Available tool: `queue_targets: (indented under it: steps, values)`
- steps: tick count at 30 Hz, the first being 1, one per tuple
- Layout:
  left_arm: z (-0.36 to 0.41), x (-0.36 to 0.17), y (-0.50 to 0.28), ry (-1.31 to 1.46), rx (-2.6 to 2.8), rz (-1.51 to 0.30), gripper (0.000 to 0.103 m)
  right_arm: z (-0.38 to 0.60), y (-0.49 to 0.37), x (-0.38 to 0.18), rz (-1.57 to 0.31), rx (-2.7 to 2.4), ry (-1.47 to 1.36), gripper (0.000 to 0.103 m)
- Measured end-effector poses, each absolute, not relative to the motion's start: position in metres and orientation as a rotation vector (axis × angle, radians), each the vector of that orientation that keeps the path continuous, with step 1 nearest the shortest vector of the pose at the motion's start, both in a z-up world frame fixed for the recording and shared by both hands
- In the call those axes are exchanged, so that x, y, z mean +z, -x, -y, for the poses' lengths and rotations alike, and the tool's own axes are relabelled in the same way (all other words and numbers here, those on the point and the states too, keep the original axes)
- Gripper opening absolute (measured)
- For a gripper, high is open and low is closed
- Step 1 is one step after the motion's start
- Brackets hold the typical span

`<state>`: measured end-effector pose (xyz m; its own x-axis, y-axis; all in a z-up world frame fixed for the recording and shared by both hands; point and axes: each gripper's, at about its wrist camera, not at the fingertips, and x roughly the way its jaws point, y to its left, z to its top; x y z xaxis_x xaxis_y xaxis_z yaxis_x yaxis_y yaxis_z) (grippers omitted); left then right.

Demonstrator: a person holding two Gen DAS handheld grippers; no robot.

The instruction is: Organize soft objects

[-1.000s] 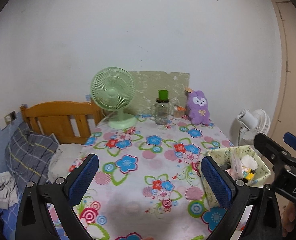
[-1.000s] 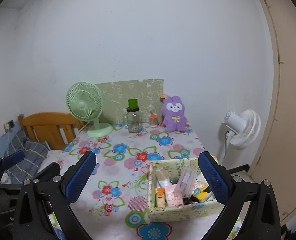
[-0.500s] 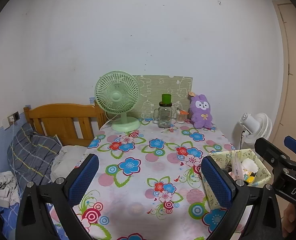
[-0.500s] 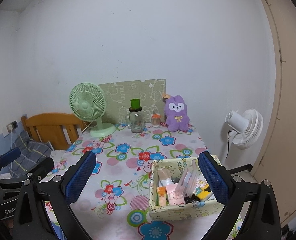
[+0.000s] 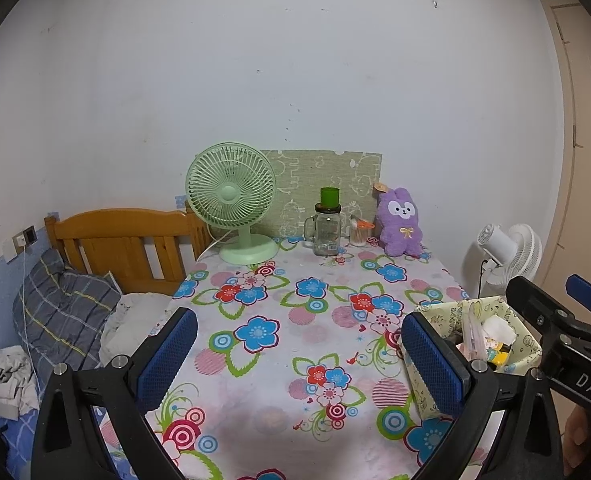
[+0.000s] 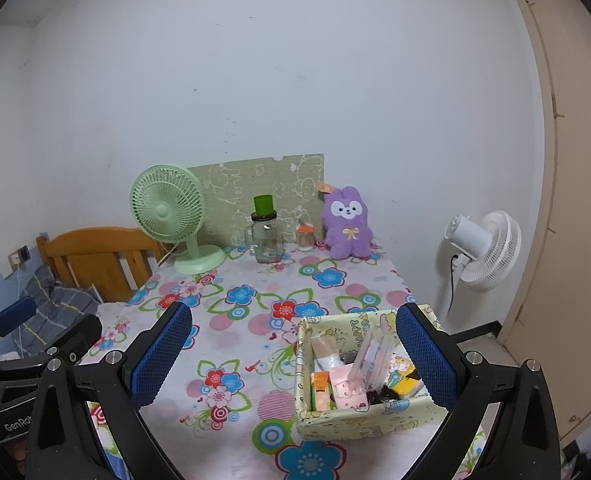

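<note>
Box [image 6: 337, 426]: pale yellow printed carton sitting at the near right of the bench [image 6: 255, 320], holding small packets, a clear plastic case standing on edge, and an orange tube
Jar [image 5: 327, 235]: clear glass mug with handle standing at the far end, a green cup [image 5: 329, 196] resting on its lid; contents too small to tell
Small jar [image 6: 305, 235]: orange-topped, standing between glass mug and toy
Purple plush [image 5: 400, 222]: sitting upright at the far right corner, leaning toward the wall
Green fan [image 5: 233, 200]: standing far left
Left gripper [image 5: 299, 356]: hovering wide open, holding nothing
Right gripper [image 6: 295, 356]: gaping wide, empty, hanging over the box
White fan [image 6: 483, 250]: standing beside the bench
</note>
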<state>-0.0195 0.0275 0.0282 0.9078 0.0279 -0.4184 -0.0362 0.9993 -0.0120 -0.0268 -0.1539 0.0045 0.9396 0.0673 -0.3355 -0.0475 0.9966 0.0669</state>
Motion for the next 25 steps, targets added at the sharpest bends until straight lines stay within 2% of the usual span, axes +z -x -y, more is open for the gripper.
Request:
queue_targets:
  steps: [25]
  values:
    - [-0.032,0.025,0.018,0.024,0.004,-0.434,0.103,0.149,0.020,0.002,-0.358,0.046,-0.060,0.103]
